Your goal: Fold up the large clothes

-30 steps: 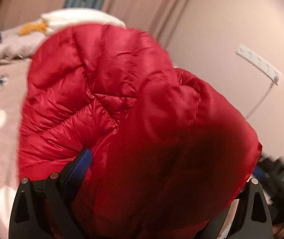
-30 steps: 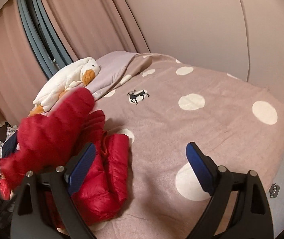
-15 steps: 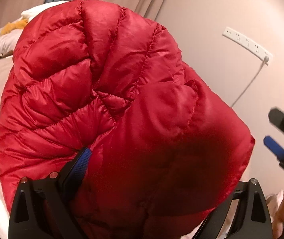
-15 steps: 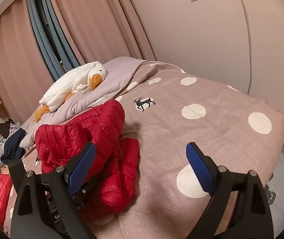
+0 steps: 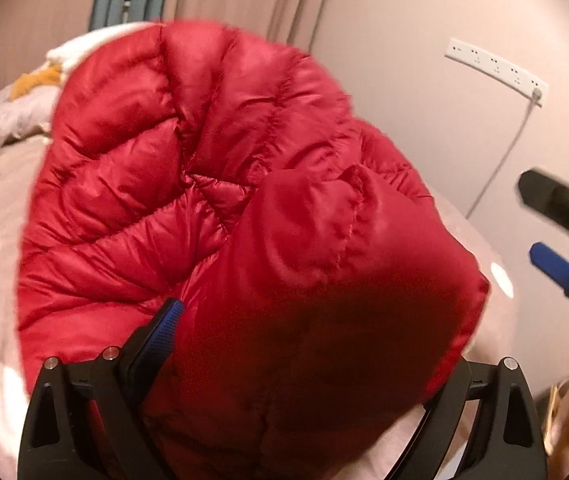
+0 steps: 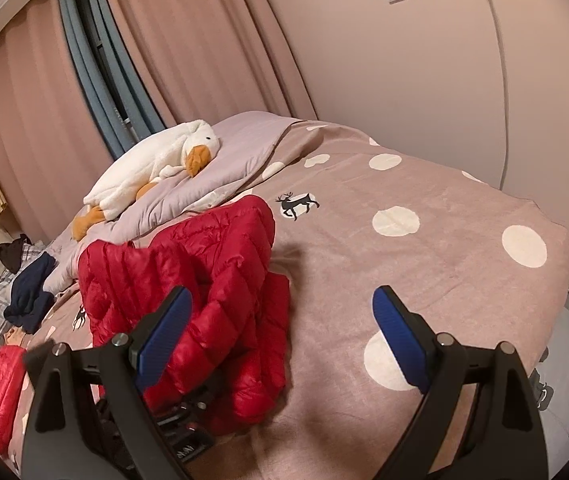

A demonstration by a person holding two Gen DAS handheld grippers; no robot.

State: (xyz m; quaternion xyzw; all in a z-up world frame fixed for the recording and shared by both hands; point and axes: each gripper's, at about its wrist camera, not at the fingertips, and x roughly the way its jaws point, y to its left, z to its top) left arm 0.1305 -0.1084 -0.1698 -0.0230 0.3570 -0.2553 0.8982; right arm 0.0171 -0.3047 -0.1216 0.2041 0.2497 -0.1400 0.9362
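The left hand-held gripper [image 5: 284,360] pinches the red jacket [image 6: 188,276], now lifted higher off the bed [image 6: 444,240]. The right hand-held gripper [image 6: 282,334] came closer, spread and empty, maybe to grab.

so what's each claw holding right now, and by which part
The left claw grips the red puffer jacket by a bunched fold of its quilted fabric; which part of the garment cannot be told. The right claw is open and holds nothing.
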